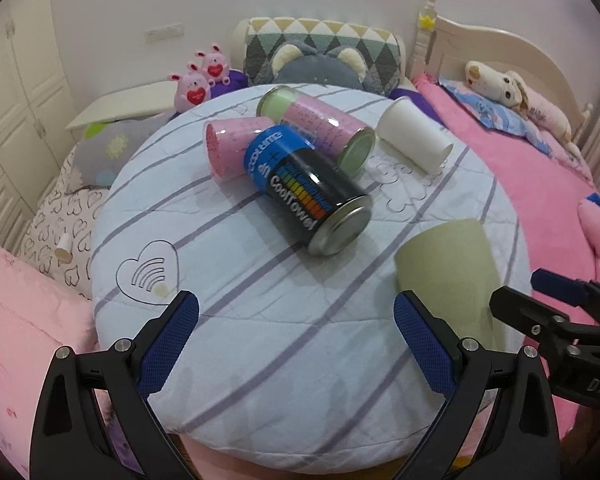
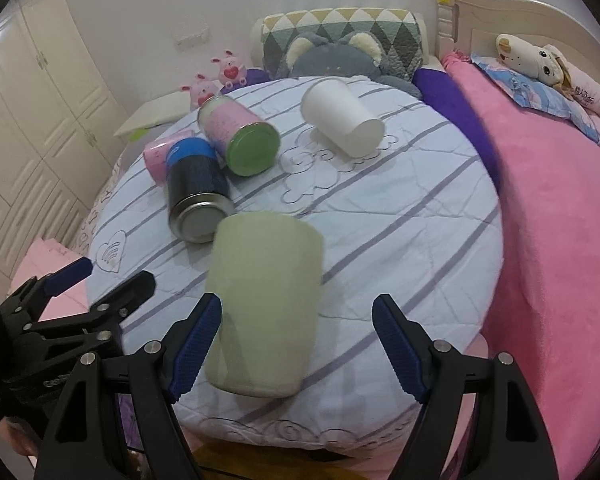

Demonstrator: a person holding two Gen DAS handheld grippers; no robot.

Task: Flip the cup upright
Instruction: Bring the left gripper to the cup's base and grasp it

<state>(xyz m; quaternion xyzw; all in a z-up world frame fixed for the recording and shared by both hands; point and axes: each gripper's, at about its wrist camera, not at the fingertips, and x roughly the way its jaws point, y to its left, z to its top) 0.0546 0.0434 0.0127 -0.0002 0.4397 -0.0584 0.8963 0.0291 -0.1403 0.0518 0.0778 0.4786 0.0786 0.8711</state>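
A pale green cup (image 2: pixel 264 304) lies on its side on the round striped cushion (image 2: pixel 400 240), near its front edge. It also shows in the left wrist view (image 1: pixel 448 276). My right gripper (image 2: pixel 298 344) is open, its left pad next to the cup and the cup partly between the fingers. My left gripper (image 1: pixel 296 340) is open and empty, to the left of the cup. A white cup (image 2: pixel 342 118) and a pink cup (image 1: pixel 230 146) also lie on their sides farther back.
A black and blue can (image 1: pixel 308 194) and a pink can with a green lid (image 1: pixel 320 130) lie mid-cushion (image 1: pixel 260 320). Plush toys (image 1: pixel 200 80) and a grey pillow (image 1: pixel 320 64) sit behind. A pink blanket (image 2: pixel 560 220) covers the bed at right.
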